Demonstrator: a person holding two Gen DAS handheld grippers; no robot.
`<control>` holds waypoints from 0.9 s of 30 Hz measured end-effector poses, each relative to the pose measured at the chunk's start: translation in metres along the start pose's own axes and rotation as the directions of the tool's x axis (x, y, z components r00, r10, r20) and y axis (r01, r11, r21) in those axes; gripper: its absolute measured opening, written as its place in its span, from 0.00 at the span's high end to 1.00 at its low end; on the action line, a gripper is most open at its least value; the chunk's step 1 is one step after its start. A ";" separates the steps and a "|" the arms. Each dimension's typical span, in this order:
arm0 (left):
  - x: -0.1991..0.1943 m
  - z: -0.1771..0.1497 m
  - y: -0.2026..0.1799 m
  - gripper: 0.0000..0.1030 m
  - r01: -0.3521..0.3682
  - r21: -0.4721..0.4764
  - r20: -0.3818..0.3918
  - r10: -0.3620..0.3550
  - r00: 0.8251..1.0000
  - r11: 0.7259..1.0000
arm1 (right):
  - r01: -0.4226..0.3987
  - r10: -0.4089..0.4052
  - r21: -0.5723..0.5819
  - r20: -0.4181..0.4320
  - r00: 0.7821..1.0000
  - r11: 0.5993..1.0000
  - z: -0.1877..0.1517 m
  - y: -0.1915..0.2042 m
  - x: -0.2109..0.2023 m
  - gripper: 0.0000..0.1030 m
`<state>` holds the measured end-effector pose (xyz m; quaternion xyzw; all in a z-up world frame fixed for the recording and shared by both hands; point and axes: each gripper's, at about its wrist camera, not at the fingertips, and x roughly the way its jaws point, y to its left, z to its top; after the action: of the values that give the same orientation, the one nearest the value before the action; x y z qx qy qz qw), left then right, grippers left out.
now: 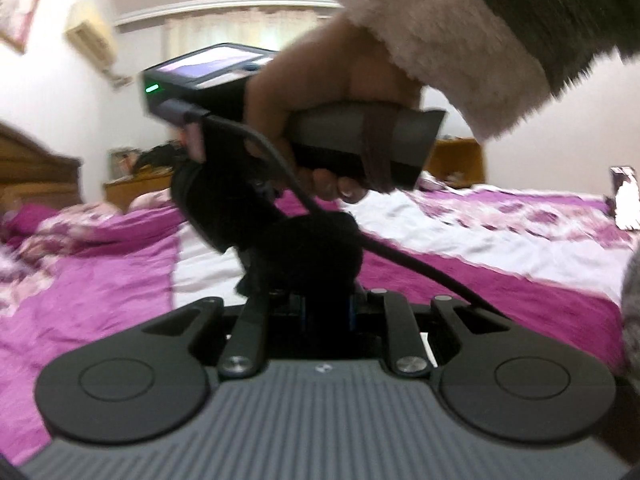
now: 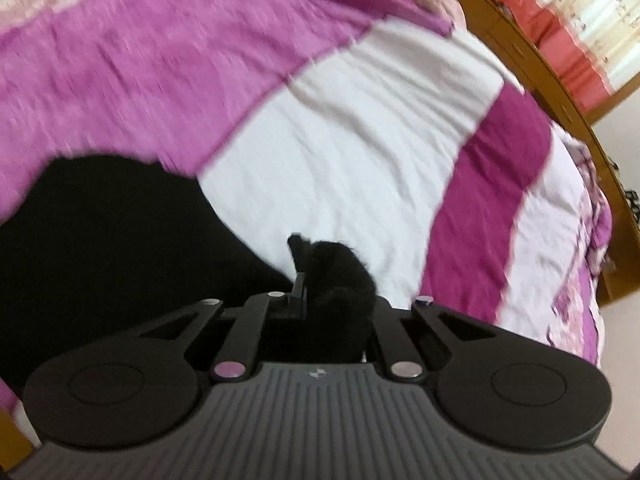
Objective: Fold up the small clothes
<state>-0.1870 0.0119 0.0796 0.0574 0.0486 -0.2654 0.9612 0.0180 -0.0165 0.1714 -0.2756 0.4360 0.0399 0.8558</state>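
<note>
A small black garment point(image 2: 100, 240) is held above a bed with a purple and white cover point(image 2: 340, 140). My right gripper point(image 2: 320, 276) is shut on a bunched edge of it; the rest hangs to the left. My left gripper point(image 1: 316, 292) is shut on another bunch of the black garment point(image 1: 312, 248), which hides its fingertips. In the left wrist view the right gripper's body point(image 1: 360, 148), in a hand with a fluffy cuff, is close in front and above, with its cable crossing the view.
The bed cover point(image 1: 480, 248) fills the lower half of the left wrist view. A wooden headboard point(image 1: 32, 176) and side cabinets point(image 1: 460, 160) stand behind. The wooden bed frame point(image 2: 560, 92) and a red curtain point(image 2: 560, 20) are at the right wrist view's upper right.
</note>
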 end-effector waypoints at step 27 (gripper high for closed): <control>0.023 -0.033 0.222 0.40 0.185 -0.820 -0.033 -0.368 0.929 0.541 | -0.084 0.019 0.264 0.240 0.971 0.961 -0.068 0.013 -0.005 0.04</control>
<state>-0.0549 0.1945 0.0626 -0.3651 0.2689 -0.3561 0.8170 -0.0380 -0.0392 0.1376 -0.1373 0.3399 0.0342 0.9297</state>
